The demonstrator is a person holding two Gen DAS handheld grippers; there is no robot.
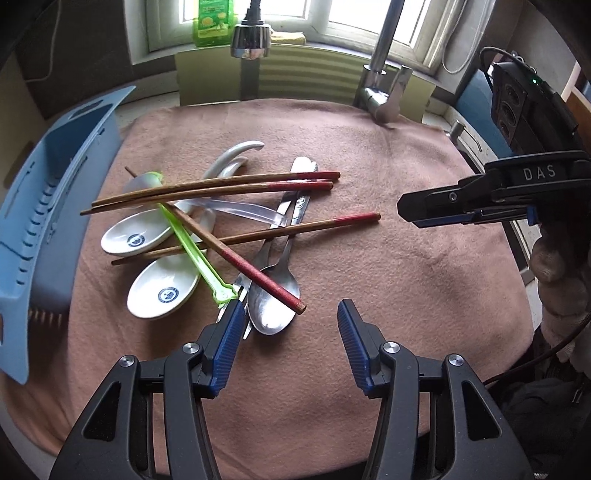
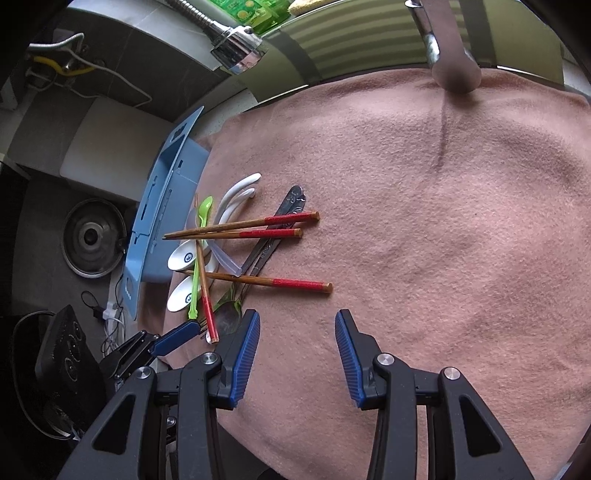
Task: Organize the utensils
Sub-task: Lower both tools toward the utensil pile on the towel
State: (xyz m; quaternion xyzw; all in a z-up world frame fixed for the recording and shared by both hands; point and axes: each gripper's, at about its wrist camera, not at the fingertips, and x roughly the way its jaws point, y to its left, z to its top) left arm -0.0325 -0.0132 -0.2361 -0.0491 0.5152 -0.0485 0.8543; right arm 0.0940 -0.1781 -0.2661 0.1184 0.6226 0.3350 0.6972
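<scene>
A heap of utensils lies on a pink-brown cloth (image 1: pixel 369 280): several red-ended wooden chopsticks (image 1: pixel 221 184), two white ceramic spoons (image 1: pixel 162 291), a green plastic utensil (image 1: pixel 192 247), a clear plastic spoon (image 1: pixel 243 210) and steel spoons (image 1: pixel 271 314). My left gripper (image 1: pixel 291 310) hangs open low over the heap's near end. The steel spoon's bowl and one chopstick's red end (image 1: pixel 291 301) lie between its fingers, untouched by the pads. My right gripper (image 2: pixel 297 317) is open over bare cloth, right of the heap. One left-gripper pad (image 2: pixel 175 339) shows beside that chopstick end.
A blue plastic utensil rack (image 1: pixel 55 206) stands along the cloth's left edge. A faucet (image 1: pixel 380 92), a hanging spray head (image 1: pixel 251 40) and a green bottle (image 1: pixel 212 22) are at the back by the window. A person's gloved hand (image 1: pixel 561 280) holds the right gripper.
</scene>
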